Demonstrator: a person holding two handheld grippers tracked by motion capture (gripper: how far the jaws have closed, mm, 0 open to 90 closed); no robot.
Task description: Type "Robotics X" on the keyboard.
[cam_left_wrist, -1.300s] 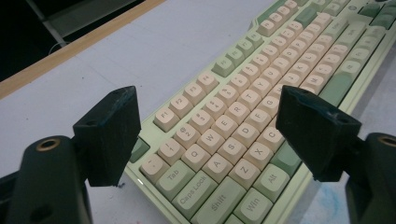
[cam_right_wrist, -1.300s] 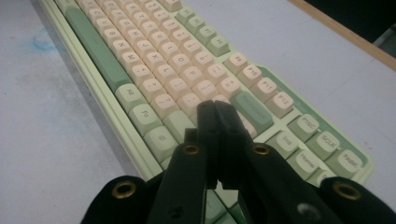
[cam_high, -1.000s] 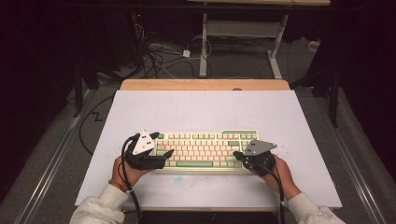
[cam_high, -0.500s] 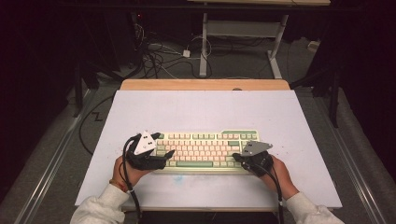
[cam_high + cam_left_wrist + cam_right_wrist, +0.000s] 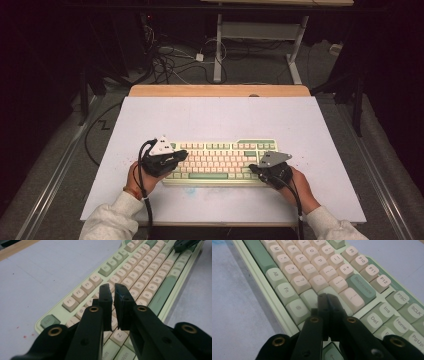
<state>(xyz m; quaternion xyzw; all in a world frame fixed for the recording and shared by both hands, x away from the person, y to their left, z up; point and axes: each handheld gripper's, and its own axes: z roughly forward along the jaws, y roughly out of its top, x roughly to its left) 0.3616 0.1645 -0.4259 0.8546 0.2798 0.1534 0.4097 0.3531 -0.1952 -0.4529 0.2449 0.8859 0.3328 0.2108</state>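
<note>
The keyboard (image 5: pixel 220 160) lies flat on the white bench (image 5: pixel 220 117), near the edge where the person sits. It is pale green with cream keys.

The left gripper (image 5: pixel 115 293) hangs just over the left end of the keyboard. Its jaws have just been closing — now they stand almost together, with only a thin gap, and nothing is between them. Right under its tips are the letter keys of the left side. The F keys (image 5: pixel 82 291) sit a little to its left in the left gripper view, and the long green space bar (image 5: pixel 163 292) runs off to its right.

The right gripper (image 5: pixel 327 298) hangs over the right end of the keyboard. Its jaws are pressed tight together and hold nothing. Just past its tips lies the big green Backspace key (image 5: pixel 361 288), and the Del key (image 5: pixel 374 320) and Ins key (image 5: pixel 386 310) sit to its right in the right gripper view.

From above, the two grippers are well apart — one at each end of the keyboard, with the keys between them. A hand (image 5: pixel 137 176) holds the left one.
</note>
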